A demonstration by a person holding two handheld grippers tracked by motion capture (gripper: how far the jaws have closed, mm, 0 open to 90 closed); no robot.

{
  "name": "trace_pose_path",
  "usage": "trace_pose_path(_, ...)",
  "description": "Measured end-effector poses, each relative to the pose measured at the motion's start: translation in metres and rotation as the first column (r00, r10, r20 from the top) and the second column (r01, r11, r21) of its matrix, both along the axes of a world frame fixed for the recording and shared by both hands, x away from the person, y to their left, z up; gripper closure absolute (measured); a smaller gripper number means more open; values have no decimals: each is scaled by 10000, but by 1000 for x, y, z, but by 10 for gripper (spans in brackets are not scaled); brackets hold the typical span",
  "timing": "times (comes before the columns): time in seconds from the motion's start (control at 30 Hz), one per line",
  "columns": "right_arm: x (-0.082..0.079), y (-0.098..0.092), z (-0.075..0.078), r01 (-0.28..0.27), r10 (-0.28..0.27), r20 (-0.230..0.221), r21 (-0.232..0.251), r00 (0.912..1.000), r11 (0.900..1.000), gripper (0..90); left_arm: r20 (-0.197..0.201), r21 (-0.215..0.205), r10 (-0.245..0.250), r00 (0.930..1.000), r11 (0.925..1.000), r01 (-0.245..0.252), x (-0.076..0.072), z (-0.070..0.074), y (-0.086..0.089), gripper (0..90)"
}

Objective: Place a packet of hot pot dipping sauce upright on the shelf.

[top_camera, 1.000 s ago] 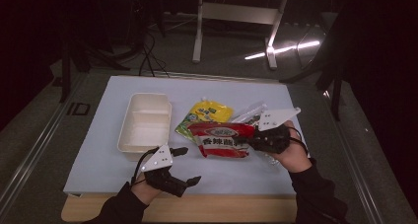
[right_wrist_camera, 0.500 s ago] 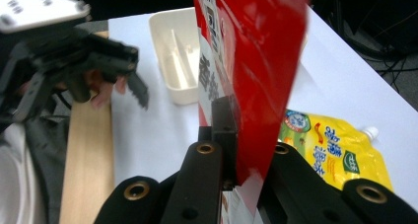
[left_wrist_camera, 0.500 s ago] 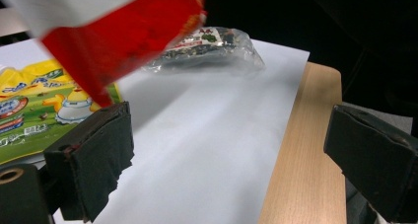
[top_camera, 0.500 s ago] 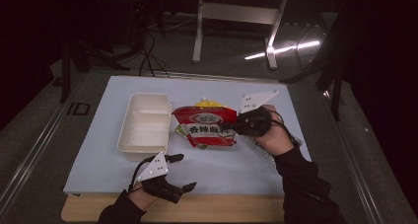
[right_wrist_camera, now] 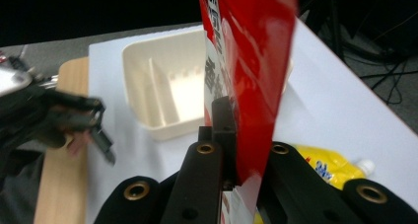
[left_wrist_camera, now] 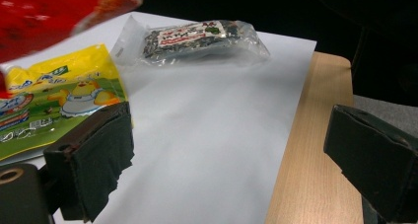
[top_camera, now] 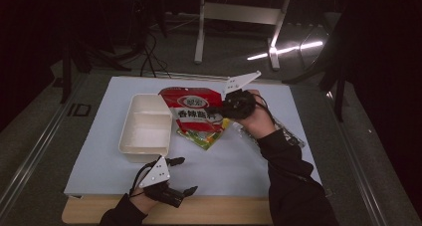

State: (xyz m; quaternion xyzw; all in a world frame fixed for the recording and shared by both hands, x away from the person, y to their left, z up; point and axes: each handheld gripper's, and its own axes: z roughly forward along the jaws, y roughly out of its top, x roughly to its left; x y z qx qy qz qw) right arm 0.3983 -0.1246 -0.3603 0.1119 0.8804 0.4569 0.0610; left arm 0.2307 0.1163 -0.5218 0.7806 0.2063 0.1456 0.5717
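Observation:
My right gripper (top_camera: 219, 110) is shut on the right edge of a red snack bag (top_camera: 191, 109) and holds it off the table, beside the right rim of a cream compartment tray (top_camera: 144, 129). In the right gripper view the red snack bag (right_wrist_camera: 246, 61) stands on edge between the shut jaws of my right gripper (right_wrist_camera: 236, 130), with the tray (right_wrist_camera: 167, 91) beyond. A yellow-green pouch (top_camera: 201, 138) lies flat under the bag. My left gripper (top_camera: 181, 176) is open and holds nothing, low over the table's front edge; its pads (left_wrist_camera: 93, 160) stand wide apart.
A clear bag of dark contents (top_camera: 281, 134) lies on the white sheet (top_camera: 239, 161) to the right of my right forearm. In the left gripper view the clear bag (left_wrist_camera: 197, 39) lies beyond the yellow-green pouch (left_wrist_camera: 59, 105). The wooden table edge (left_wrist_camera: 315, 150) runs along the sheet.
My right gripper has carried the red bag left and away from me, from the table's middle right to beside the tray. The left gripper has sunk slightly toward the front edge.

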Motion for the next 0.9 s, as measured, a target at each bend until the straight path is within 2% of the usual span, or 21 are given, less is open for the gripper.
trace_pose_path(0.37,22,35,2,-39,43,-146,254,9999,9997,900,-85,-161,-32,10000,9999,31,-2,-3,2,58)
trace_pose_path(0.73,47,70,-7,-69,82,-315,404,9995,9992,900,-163,-298,-1,9999,9996,-4,-4,-3,5,59)
trace_pose_path(0.9,56,84,-12,106,-91,-268,540,9996,9985,900,-100,-303,46,9999,9995,-49,-5,-4,7,59)
